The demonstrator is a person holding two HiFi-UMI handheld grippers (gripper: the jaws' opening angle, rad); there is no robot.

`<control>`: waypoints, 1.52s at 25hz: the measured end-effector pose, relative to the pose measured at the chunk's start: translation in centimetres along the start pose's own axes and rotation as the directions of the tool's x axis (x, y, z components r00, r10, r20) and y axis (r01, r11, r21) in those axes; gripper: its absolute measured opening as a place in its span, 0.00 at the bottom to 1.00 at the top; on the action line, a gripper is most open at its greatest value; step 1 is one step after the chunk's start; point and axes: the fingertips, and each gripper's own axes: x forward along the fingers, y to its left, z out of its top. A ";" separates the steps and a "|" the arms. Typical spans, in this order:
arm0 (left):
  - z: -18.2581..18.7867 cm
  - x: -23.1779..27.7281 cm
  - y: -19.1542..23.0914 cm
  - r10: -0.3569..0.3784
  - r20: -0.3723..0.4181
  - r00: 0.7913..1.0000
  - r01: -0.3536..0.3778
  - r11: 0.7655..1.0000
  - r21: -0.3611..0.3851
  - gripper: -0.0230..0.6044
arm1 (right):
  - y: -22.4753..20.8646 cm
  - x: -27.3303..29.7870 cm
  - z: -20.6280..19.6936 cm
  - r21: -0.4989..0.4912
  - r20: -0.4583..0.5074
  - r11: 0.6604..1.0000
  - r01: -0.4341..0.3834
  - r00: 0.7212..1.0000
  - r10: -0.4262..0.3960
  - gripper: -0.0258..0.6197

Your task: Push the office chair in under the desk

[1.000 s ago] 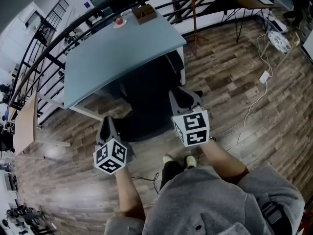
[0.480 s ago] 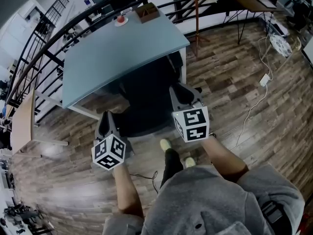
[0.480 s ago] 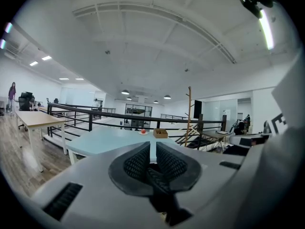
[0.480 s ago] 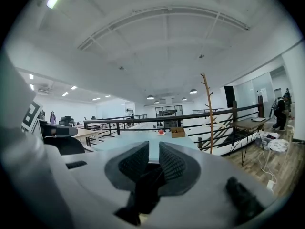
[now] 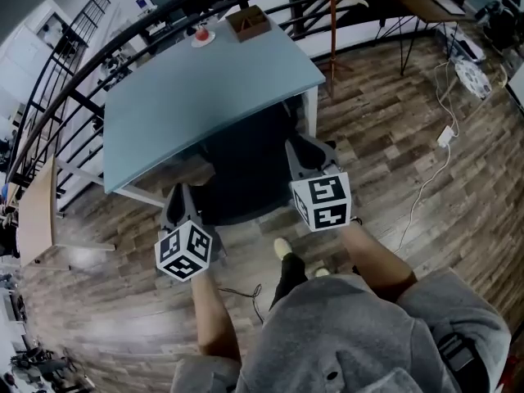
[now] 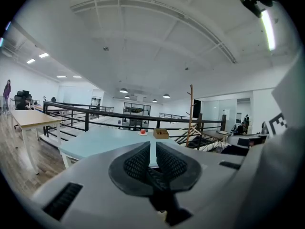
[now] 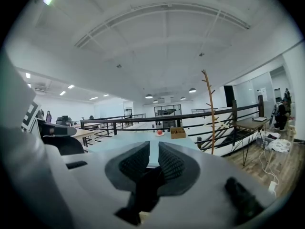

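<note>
The black office chair (image 5: 246, 182) stands with its seat partly beneath the light blue desk (image 5: 205, 80). My left gripper (image 5: 177, 195) is at the left side of the chair's back and my right gripper (image 5: 304, 150) at its right side. In the left gripper view the left gripper (image 6: 152, 149) has its pads nearly together, with a dark strip of the chair's back pinched low between them. The right gripper (image 7: 153, 151) looks the same. Both point nearly level at the desk (image 6: 95, 140).
A red object on a plate (image 5: 201, 33) and a brown box (image 5: 248, 21) sit at the desk's far edge. A black railing (image 5: 98, 64) runs behind it. A wooden coat stand (image 5: 332, 6), floor cables with a power strip (image 5: 446, 133), and a small wooden table (image 5: 41, 211) surround it.
Both grippers and the chair have moved together toward the desk, and more of the chair now lies under the tabletop. The person's feet have stepped forward behind it.
</note>
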 end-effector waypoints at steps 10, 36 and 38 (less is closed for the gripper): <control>1.2 5.5 2.2 -0.010 0.001 1.000 0.010 1.000 0.008 0.11 | 0.0 5.5 0.8 -0.017 0.001 1.000 0.013 1.000 -0.013 0.14; 2.9 14.4 5.2 -0.106 0.008 0.994 0.105 0.994 0.026 0.11 | -0.5 15.3 1.6 0.007 -0.036 0.999 0.035 0.999 -0.035 0.14; 3.2 14.9 5.4 -0.104 0.010 0.994 0.104 0.994 0.028 0.11 | -0.5 15.7 1.8 0.004 -0.037 0.999 0.034 0.999 -0.034 0.14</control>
